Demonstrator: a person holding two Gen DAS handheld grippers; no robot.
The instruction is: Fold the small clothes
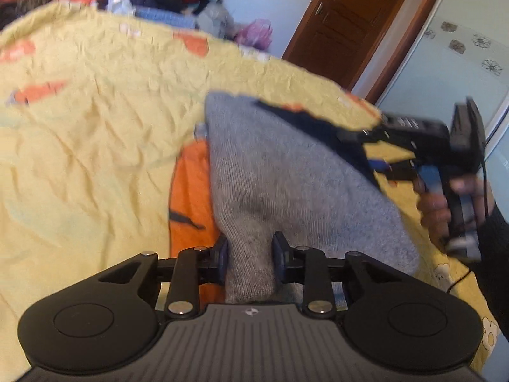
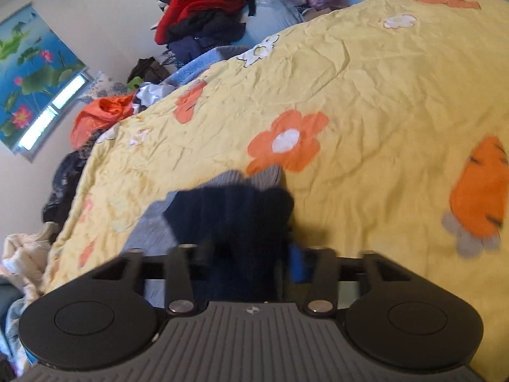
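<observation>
Left gripper [image 1: 250, 251] clamped on grey sock [image 1: 286, 172]; right gripper [image 2: 248, 256] — clamped on its navy cuff [image 2: 235, 210].

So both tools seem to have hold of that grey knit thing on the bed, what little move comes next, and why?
Probably carry the right gripper across toward the left gripper, bringing its end over to make a fold. The grey garment lies stretched on the yellow bedspread, its near end between the left jaws and its dark-trimmed end between the right jaws.

Fuzzy grey knit garment [image 1: 270, 172] on a crinkled matt yellow cotton bedspread [image 1: 95, 127].
</observation>
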